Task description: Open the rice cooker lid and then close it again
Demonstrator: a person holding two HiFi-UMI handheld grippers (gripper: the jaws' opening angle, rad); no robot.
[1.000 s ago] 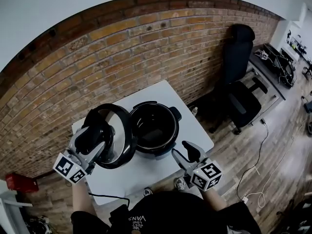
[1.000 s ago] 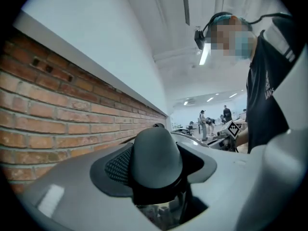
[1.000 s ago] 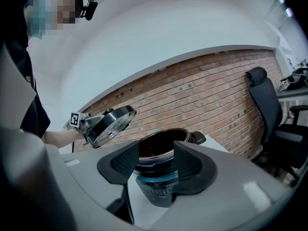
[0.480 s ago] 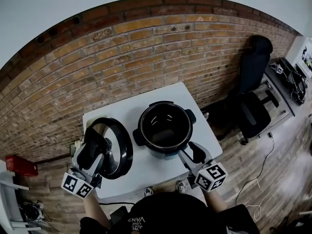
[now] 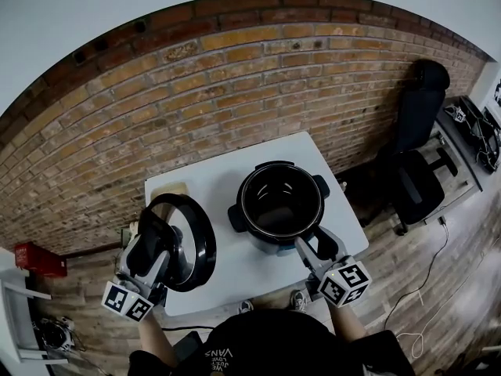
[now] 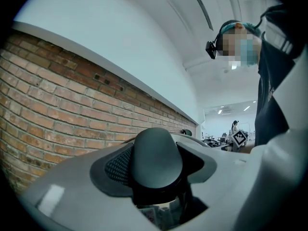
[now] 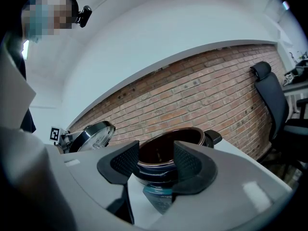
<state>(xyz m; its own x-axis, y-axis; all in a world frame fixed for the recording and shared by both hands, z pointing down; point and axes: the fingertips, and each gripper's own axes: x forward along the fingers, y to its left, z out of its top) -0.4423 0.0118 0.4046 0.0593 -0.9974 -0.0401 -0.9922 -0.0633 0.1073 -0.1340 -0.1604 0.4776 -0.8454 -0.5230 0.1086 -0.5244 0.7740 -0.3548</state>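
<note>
The left gripper (image 5: 154,237) pinches the lid (image 5: 196,241) by its knob (image 6: 156,160), holding it clear, left of the rice cooker (image 5: 280,206). The right gripper (image 5: 319,245), jaws spread and empty, hovers before the cooker.

You've got one rice cooker (image 5: 280,204) just ahead of your right fingers (image 7: 126,160), one lid (image 5: 194,245) between your left fingers (image 6: 118,165), one worktop (image 5: 203,186), one office chair (image 5: 415,175), and one red box (image 5: 35,261).

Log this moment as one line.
lid: off | left gripper: shut on lid, beside rice cooker | right gripper: open, empty, at cooker front | rice cooker: open, on white table
</note>
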